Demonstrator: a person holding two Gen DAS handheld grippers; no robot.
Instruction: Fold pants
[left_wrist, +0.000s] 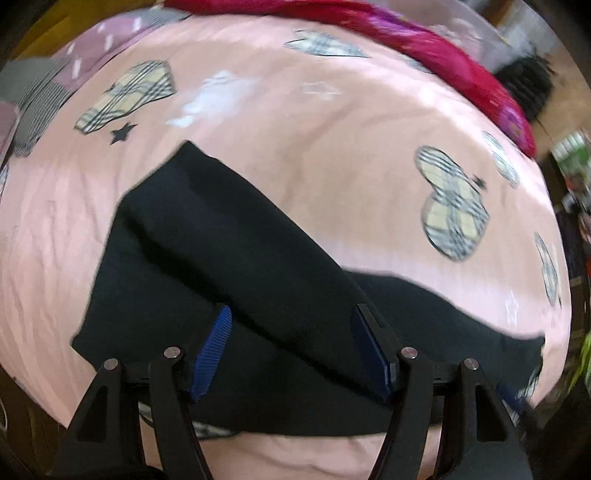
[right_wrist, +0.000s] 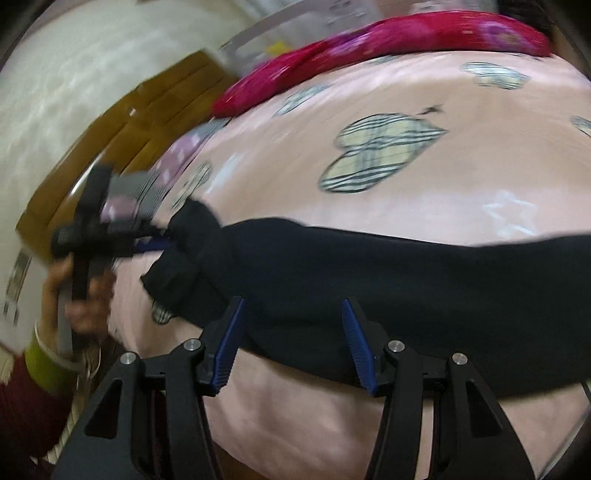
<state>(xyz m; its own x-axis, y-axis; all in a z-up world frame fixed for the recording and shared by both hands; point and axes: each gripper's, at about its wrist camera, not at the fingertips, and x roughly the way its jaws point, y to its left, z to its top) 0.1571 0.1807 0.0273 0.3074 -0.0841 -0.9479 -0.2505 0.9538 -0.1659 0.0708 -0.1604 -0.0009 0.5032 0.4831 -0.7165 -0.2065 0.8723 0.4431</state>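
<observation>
Black pants (left_wrist: 229, 266) lie folded lengthwise on a pink bedspread (left_wrist: 332, 155). In the left wrist view my left gripper (left_wrist: 291, 325) is open, its blue pads straddling the pants' near end just above the cloth. In the right wrist view the pants (right_wrist: 369, 273) stretch as a long dark band across the bed. My right gripper (right_wrist: 293, 315) is open over the band's near edge, holding nothing. The left gripper (right_wrist: 155, 240) also shows there at the pants' left end, held by a hand; its jaws are blurred.
The pink bedspread (right_wrist: 406, 177) has plaid heart prints. A red floral pillow (right_wrist: 369, 44) lies along the far edge, also in the left wrist view (left_wrist: 443, 51). A patchwork pillow (left_wrist: 48, 85) sits at the bed's left. A wooden headboard (right_wrist: 122, 129) and a white wall stand beyond.
</observation>
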